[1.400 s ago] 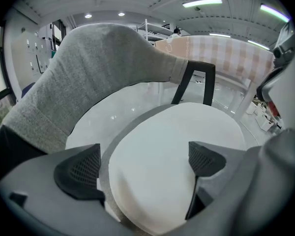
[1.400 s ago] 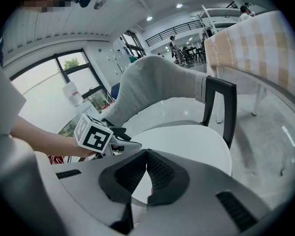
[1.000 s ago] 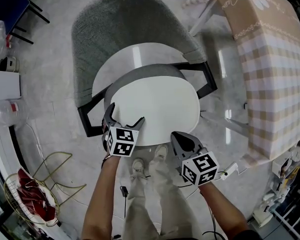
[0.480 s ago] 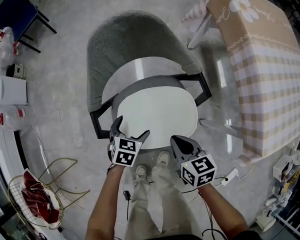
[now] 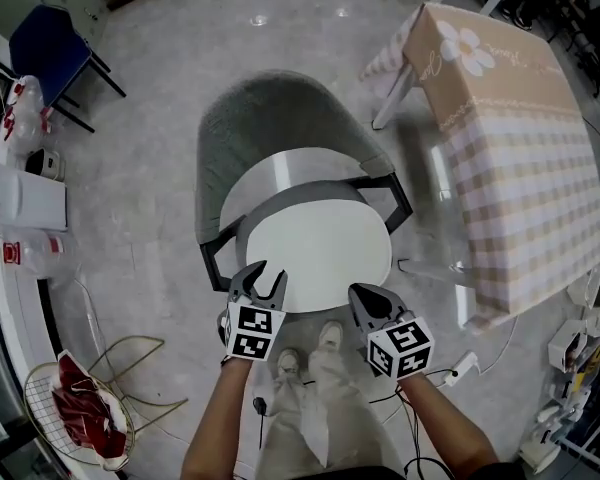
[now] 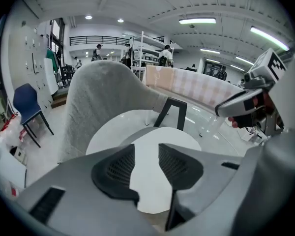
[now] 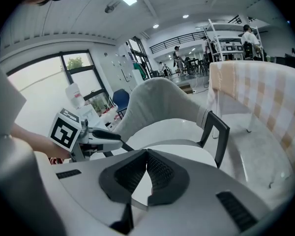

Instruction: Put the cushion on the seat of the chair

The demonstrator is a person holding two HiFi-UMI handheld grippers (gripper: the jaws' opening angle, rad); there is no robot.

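In the head view the white cushion [image 5: 320, 248] lay flat on the chair's [image 5: 265, 128] seat, inside the grey backrest, which curved round it from 8 through 12 to 2 o'clock. It looked oval, its long axis running 9 to 3 o'clock and its broad face up. The left gripper [image 5: 264, 274] stood at the cushion's 7 o'clock rim and the right gripper [image 5: 360, 291] just off its 5 o'clock rim, both pointing toward 12. In the left gripper view the jaws stood part-way apart, having just been closing, with nothing gripped. The cushion [image 6: 167, 134] showed through the gap and beyond the tips at 12 o'clock, clear of the pads, with the right gripper at 2 o'clock. In the right gripper view the jaws met at their tips and held nothing. The cushion [image 7: 191, 154] lay past them toward 1 o'clock on the seat, its wide side across the frame, and the left gripper reached in at 9 o'clock.
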